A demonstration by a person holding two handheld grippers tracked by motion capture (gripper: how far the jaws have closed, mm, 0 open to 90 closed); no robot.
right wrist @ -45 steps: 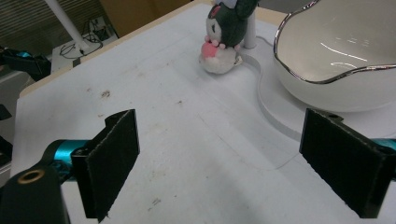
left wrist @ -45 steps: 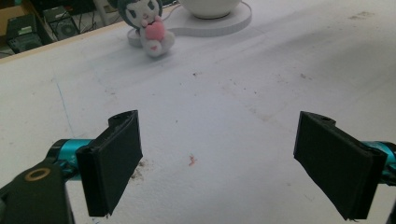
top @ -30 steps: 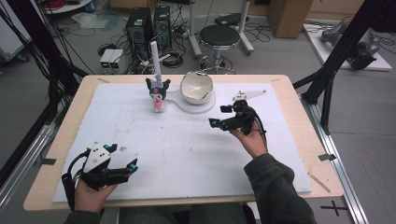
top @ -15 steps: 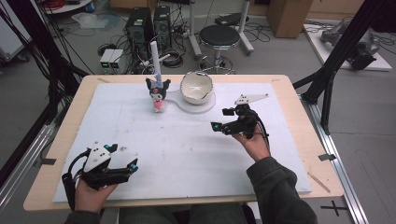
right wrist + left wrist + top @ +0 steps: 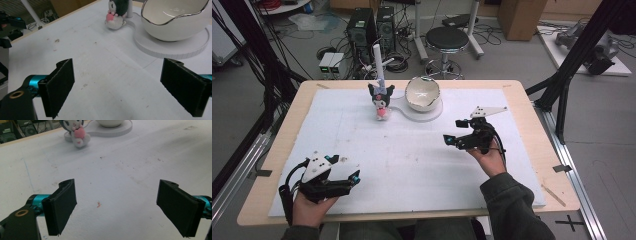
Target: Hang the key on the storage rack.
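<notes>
L gripper [image 5: 346, 176] rests low at table's near left, jaws spread, nothing btwn them; looks parked. Plush [image 5: 381, 101] stands upright at far edge, just left of bowl [image 5: 422, 93], which sits on a white base [image 5: 430, 114]. R gripper [image 5: 453, 133] hovers mid-right, jaws spread wide and empty, aimed at plush and bowl; prob lining up a reach.

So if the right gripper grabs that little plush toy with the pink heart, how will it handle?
The plush toy looks soft, so it will probably squash between the jaws rather than slip. It seems light for its size. Standing upright on a small base, it may tip if nudged.
</notes>
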